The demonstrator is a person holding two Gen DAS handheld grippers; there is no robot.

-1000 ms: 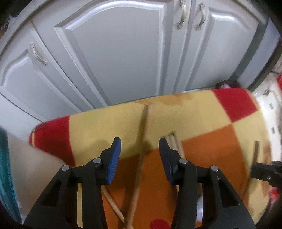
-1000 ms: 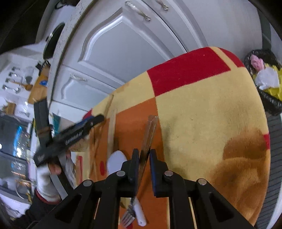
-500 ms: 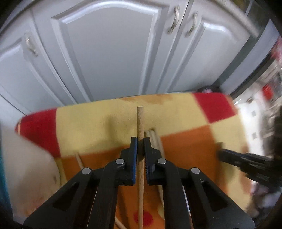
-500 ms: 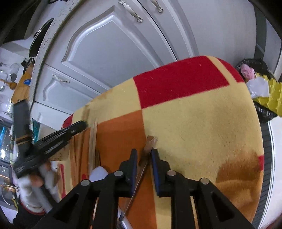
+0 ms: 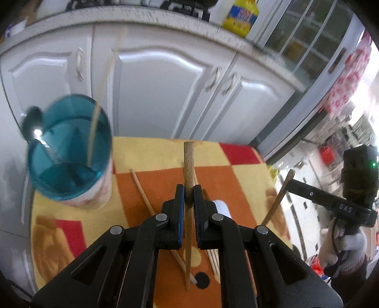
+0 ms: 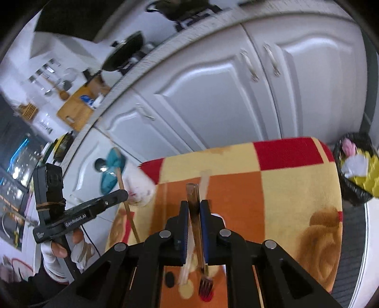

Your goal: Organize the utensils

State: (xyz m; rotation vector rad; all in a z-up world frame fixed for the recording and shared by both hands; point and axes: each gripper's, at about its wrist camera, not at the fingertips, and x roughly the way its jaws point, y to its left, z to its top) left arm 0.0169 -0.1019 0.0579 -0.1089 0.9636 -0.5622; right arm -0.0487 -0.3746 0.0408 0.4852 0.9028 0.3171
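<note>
Left hand-held gripper (image 5: pixel 188 196) clamps wooden stick (image 5: pixel 188 165) lengthwise; right (image 6: pixel 194 208) clamps fork (image 6: pixel 196 237), tines down.

White panelled cabinets (image 5: pixel 165 90) stand below a speckled counter (image 5: pixel 146 16).

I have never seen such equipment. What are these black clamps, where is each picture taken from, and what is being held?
No robot here: a person holds a clamp-like tool in each hand, and a camera on each looks along its two fingers. In the left wrist view, the left tool is shut on a wooden stick. In the right wrist view, the right tool is shut on a fork, prongs hanging down. Below lies a checkered cloth with loose chopsticks. A teal utensil holder stands at its left edge, a spoon inside.
</note>
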